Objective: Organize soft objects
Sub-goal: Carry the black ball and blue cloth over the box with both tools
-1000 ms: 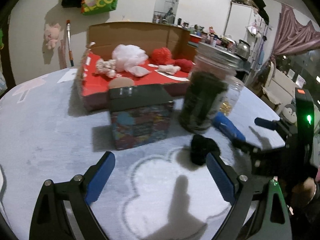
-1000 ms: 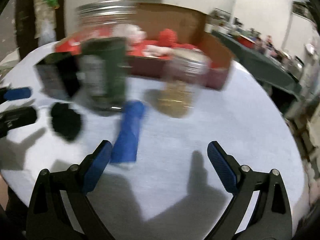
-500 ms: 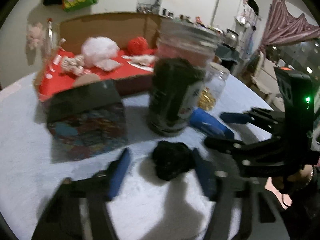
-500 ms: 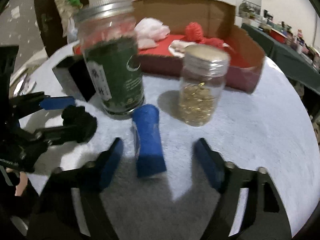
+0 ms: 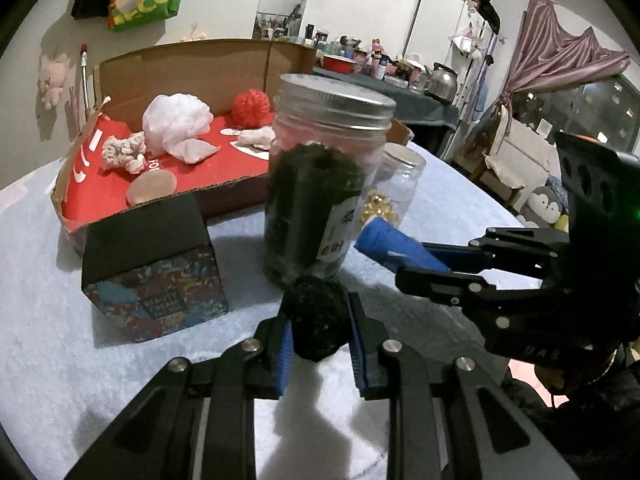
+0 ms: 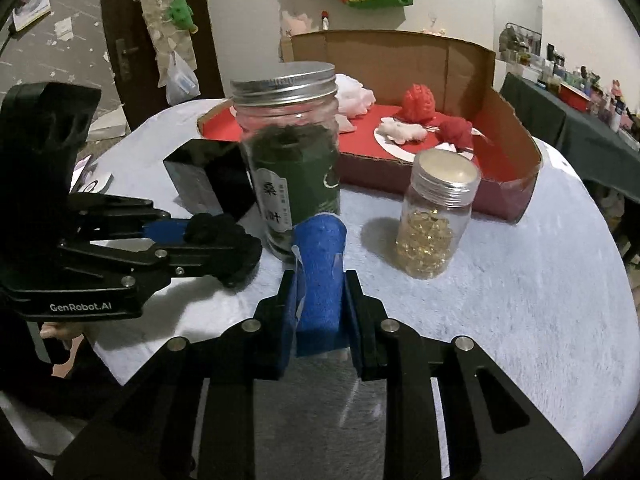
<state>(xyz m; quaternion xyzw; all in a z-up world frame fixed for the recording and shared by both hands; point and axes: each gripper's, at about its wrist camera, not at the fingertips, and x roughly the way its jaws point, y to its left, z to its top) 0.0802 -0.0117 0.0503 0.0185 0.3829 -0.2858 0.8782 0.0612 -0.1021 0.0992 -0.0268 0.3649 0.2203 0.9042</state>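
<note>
My left gripper (image 5: pixel 318 330) is shut on a black fuzzy ball (image 5: pixel 316 322) on the pale fleece table cover; the ball also shows in the right wrist view (image 6: pixel 218 232). My right gripper (image 6: pixel 320 308) is shut on a blue rolled cloth (image 6: pixel 320 272), which shows in the left wrist view (image 5: pixel 394 246) too. Behind stands an open cardboard box with a red floor (image 5: pixel 232 148) holding a white puff (image 5: pixel 176 124), a red yarn ball (image 5: pixel 251 106) and other soft pieces.
A tall glass jar with dark green contents (image 5: pixel 320 184) stands just beyond both grippers. A small jar of yellow beads (image 6: pixel 434 216) stands to its right. A black-topped patterned box (image 5: pixel 156 268) sits left of the tall jar.
Both grippers moved forward and closed: the left on the black ball, the right on the blue roll. Both were open a second ago.
</note>
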